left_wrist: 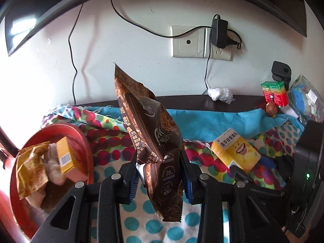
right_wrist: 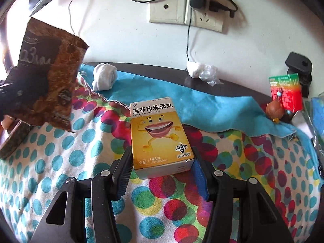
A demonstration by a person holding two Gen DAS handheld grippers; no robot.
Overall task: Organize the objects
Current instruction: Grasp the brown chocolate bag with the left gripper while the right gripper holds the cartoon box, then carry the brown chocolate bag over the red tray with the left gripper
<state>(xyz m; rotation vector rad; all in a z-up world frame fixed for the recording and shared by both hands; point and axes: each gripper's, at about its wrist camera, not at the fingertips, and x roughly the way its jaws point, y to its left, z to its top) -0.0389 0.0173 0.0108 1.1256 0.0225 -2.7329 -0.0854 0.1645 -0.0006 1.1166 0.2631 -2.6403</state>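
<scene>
My left gripper (left_wrist: 160, 174) is shut on a brown snack bag (left_wrist: 154, 133) and holds it upright above the dotted cloth; the bag also shows at the left of the right wrist view (right_wrist: 50, 85). My right gripper (right_wrist: 162, 162) is shut on a yellow medicine box (right_wrist: 160, 135), both fingers touching its sides near the cloth; the box also shows in the left wrist view (left_wrist: 235, 149). A red basket (left_wrist: 75, 135) at the left holds a gold packet (left_wrist: 30, 168) and a yellow box (left_wrist: 65, 156).
A red-green box (right_wrist: 285, 93), a brown nut-like figure (right_wrist: 274, 110) and a black clamp (right_wrist: 299, 66) stand at the back right. A white sock roll (right_wrist: 104, 77) and crumpled plastic (right_wrist: 202, 71) lie near the wall. Cables hang from wall sockets (right_wrist: 186, 10).
</scene>
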